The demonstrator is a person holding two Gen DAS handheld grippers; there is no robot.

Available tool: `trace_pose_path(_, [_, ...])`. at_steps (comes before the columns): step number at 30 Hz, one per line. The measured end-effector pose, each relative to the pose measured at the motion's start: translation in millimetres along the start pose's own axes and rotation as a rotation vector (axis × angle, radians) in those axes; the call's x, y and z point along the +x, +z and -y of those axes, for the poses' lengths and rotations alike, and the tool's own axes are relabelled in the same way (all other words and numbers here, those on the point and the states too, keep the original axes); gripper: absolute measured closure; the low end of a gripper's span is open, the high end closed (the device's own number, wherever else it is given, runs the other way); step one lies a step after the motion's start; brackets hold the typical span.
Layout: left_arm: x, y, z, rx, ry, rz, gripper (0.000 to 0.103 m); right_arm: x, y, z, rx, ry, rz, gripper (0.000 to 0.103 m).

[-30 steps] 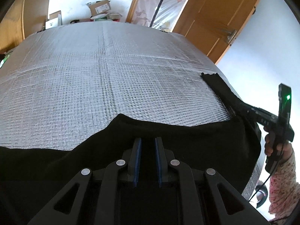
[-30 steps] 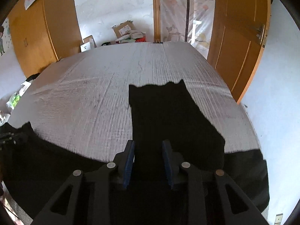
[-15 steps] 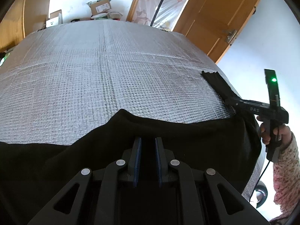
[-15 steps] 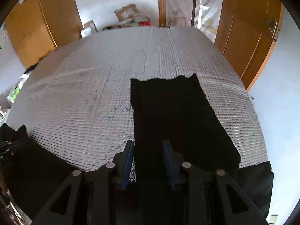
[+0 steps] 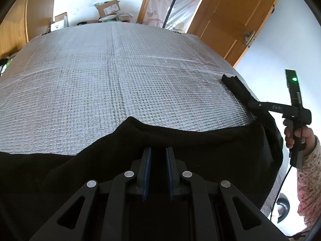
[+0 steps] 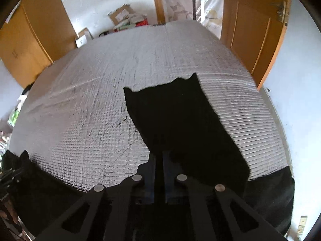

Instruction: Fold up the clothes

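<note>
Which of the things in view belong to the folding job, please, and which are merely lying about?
For the job: black garment; silver quilted surface; left gripper; right gripper.

Lying about: cardboard boxes; wooden door; plastic curtain.

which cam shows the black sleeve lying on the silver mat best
The right wrist view: the black sleeve stretches ahead over the silver mat, its whole outline visible. The left wrist view shows it only edge-on, as a thin strip at the far right.
</note>
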State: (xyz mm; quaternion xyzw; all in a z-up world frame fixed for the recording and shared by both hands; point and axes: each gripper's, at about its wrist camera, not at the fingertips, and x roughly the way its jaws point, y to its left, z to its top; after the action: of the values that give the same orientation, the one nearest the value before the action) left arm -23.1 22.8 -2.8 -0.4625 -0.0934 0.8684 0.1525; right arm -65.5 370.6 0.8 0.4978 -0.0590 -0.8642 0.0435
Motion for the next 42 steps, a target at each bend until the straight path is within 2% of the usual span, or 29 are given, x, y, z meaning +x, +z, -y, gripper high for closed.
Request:
trace_pose_path(10, [2, 0, 2, -0.010, 0.014, 0.005, 0.088, -59, -26, 60, 0.153, 0.020, 0.150, 0.098])
trace_pose_path(25, [3, 0, 8, -0.012, 0.055, 0.007, 0.088, -70, -51, 112, 0.282, 0.021, 0.213, 0.098])
trace_pose_path(34, [4, -1, 10, -0.023, 0.067, 0.015, 0.088, -82, -79, 151, 0.407, 0.006, 0.261, 0.098])
trace_pose_path(42, [3, -4, 9, -0.033, 0.075, 0.026, 0.088, -90, -106, 165, 0.467, -0.008, 0.321, 0.098])
